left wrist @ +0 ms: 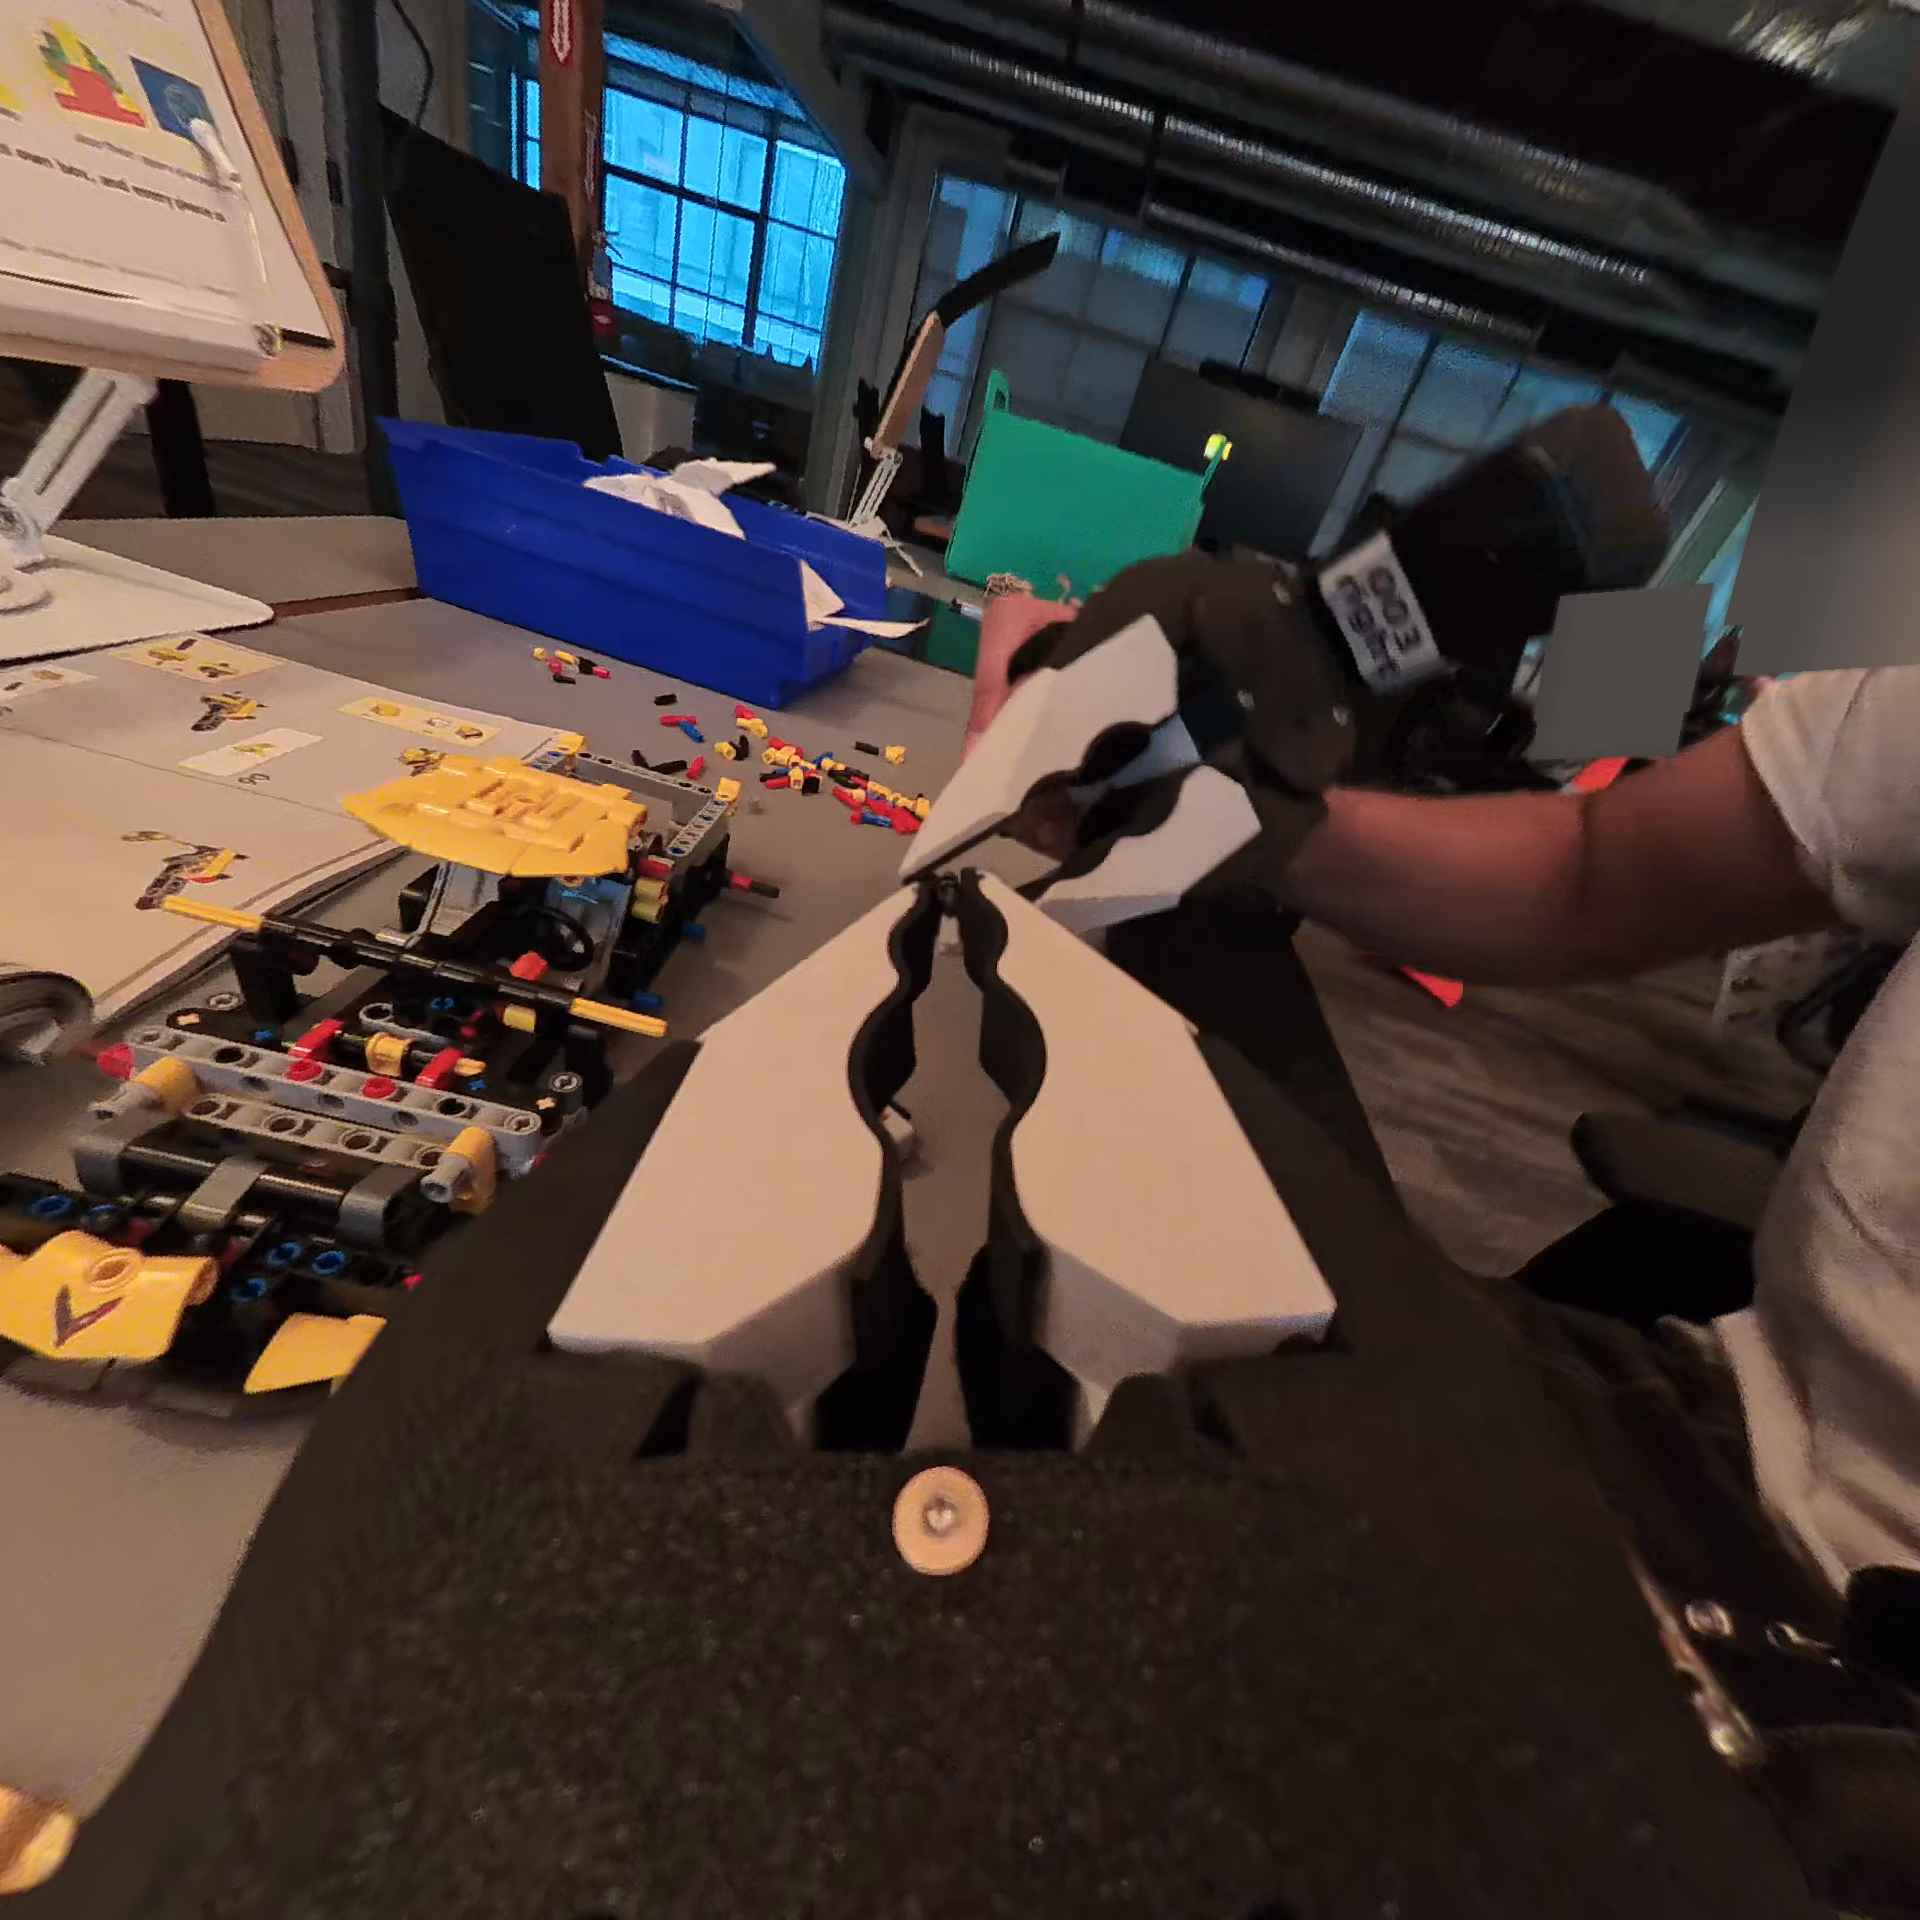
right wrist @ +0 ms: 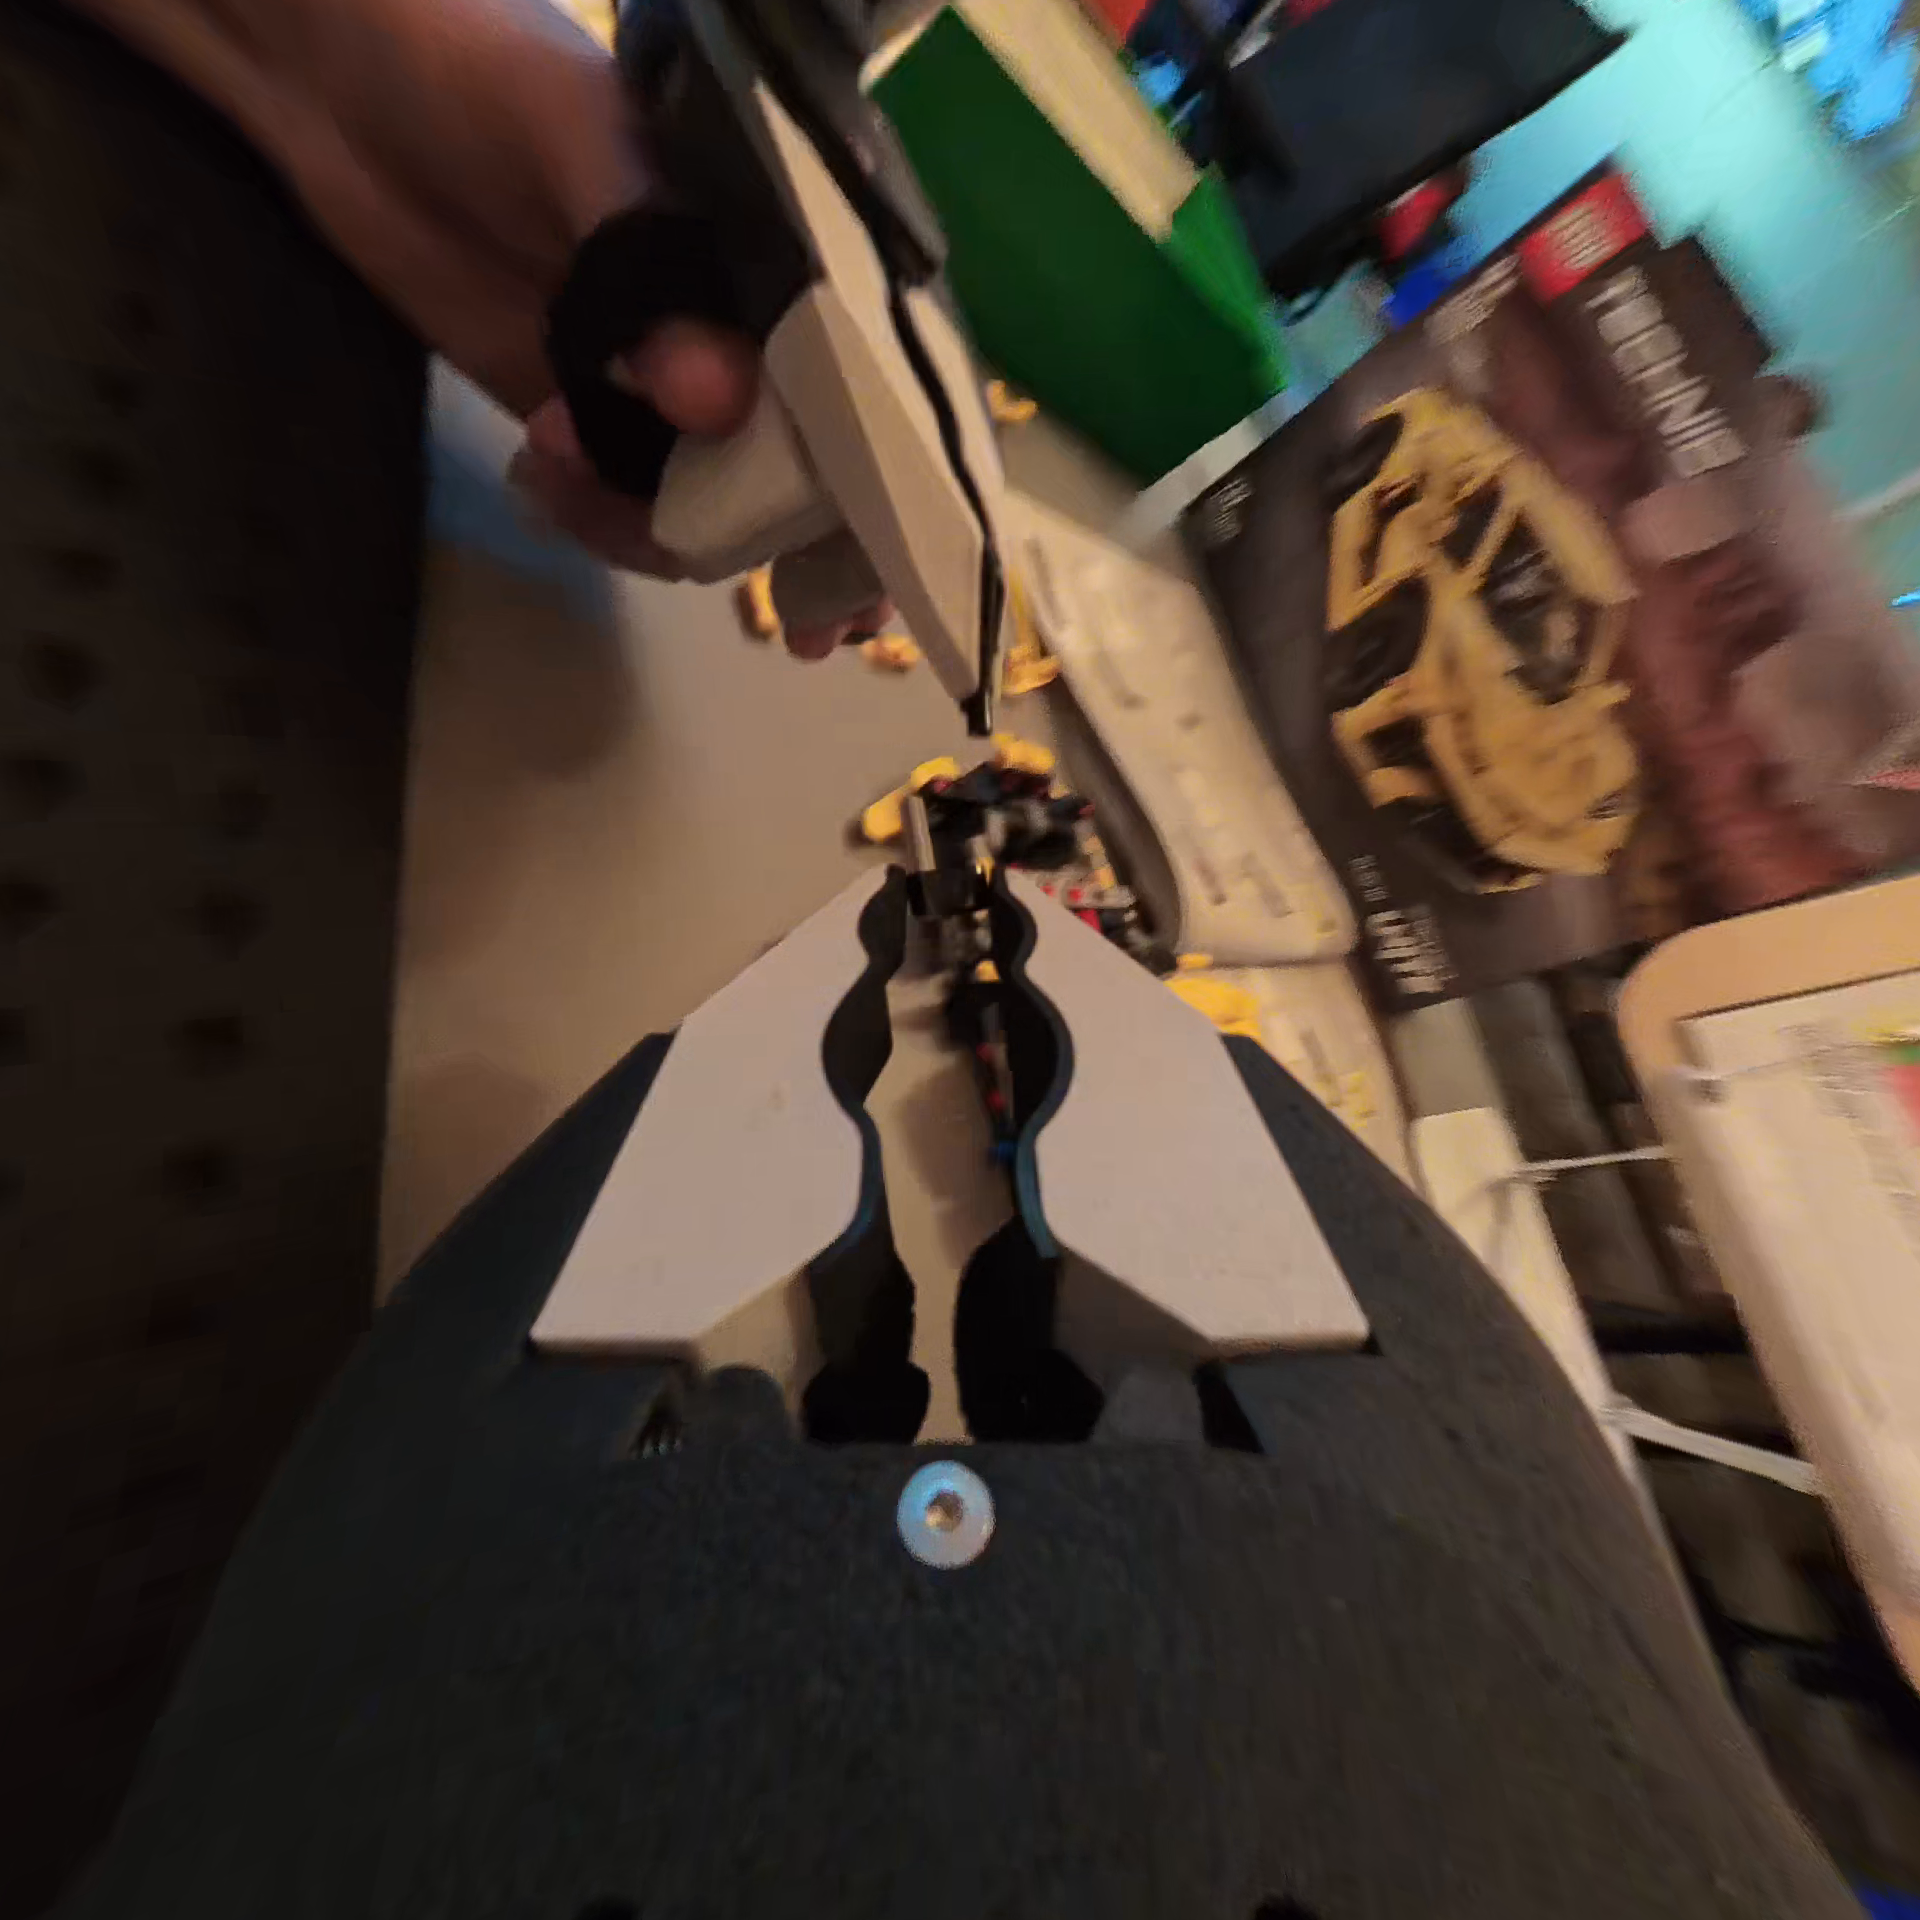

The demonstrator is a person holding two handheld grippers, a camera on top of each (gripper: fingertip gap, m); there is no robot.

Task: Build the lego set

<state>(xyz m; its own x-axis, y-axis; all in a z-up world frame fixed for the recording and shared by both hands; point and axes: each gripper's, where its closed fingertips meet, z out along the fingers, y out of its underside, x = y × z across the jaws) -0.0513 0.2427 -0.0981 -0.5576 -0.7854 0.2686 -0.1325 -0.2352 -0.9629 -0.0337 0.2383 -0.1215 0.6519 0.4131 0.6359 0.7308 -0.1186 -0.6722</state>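
Observation:
The partly built Lego car, black and grey with yellow panels, lies on the grey table at the left. My left gripper is shut on a small black piece, held above the table right of the car. My right gripper is shut on a small black and grey piece. In the left wrist view the right gripper comes in from the right, and its tips almost touch the left gripper's tips. In the blurred right wrist view the left gripper comes down from the upper left.
Loose red, yellow, blue and black pins lie scattered behind the car. An open instruction booklet lies at the left, a blue bin and a green bin behind. The set's box stands at the right. A person's arm reaches in. Only a small space, under 4 cm, lies between the two pairs of fingers.

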